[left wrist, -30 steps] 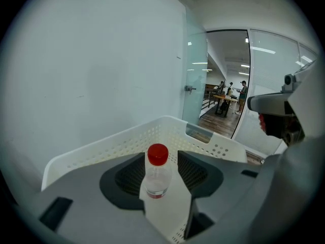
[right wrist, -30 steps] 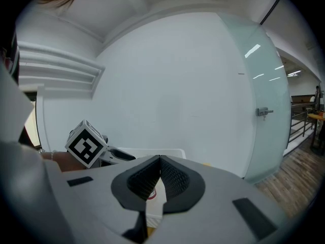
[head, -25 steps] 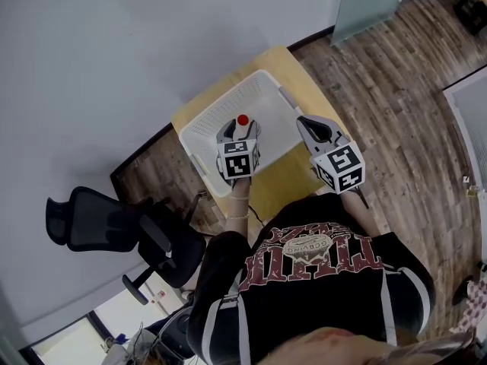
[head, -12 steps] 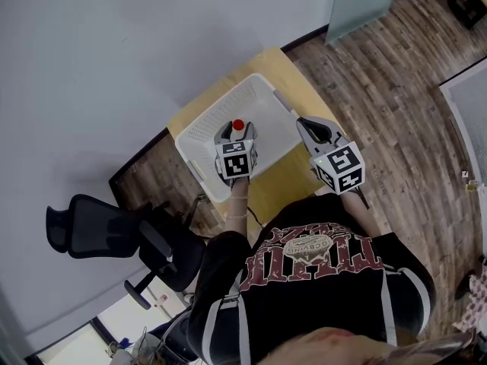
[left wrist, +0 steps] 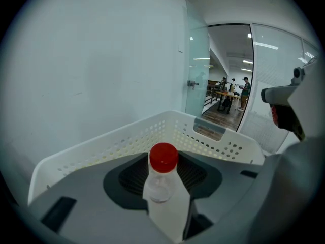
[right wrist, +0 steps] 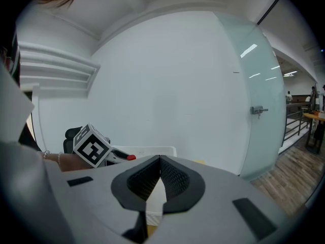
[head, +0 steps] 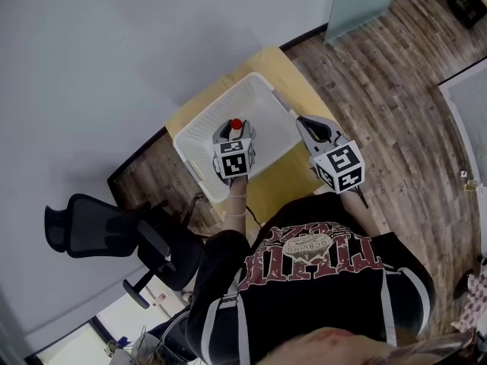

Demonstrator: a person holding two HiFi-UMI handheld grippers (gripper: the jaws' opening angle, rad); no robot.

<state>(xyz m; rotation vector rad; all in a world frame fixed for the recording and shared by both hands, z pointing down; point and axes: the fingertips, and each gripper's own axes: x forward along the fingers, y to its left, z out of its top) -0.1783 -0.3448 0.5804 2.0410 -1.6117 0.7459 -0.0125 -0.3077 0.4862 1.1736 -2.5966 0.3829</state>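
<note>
My left gripper (head: 233, 131) is shut on a small clear bottle (left wrist: 160, 183) with a red cap (left wrist: 163, 157), holding it upright over a white perforated basket (head: 199, 126). The basket's far wall (left wrist: 152, 134) rises just beyond the bottle. My right gripper (head: 303, 123) hovers to the right of the basket, above the yellow table (head: 283, 178). Its jaws (right wrist: 160, 176) are pressed together with nothing between them. In the right gripper view, the left gripper's marker cube (right wrist: 93, 146) and the red cap (right wrist: 131, 157) show at the left.
The small table stands against a pale wall (head: 114, 44) on a wooden floor (head: 396, 90). A black office chair (head: 99, 234) sits to the left. A frosted glass panel (right wrist: 264, 100) and a distant room with people (left wrist: 231, 93) lie to the right.
The left gripper with the bottle has shifted a little left and closer to the basket, whose wall now looks larger. The right gripper has barely moved.
</note>
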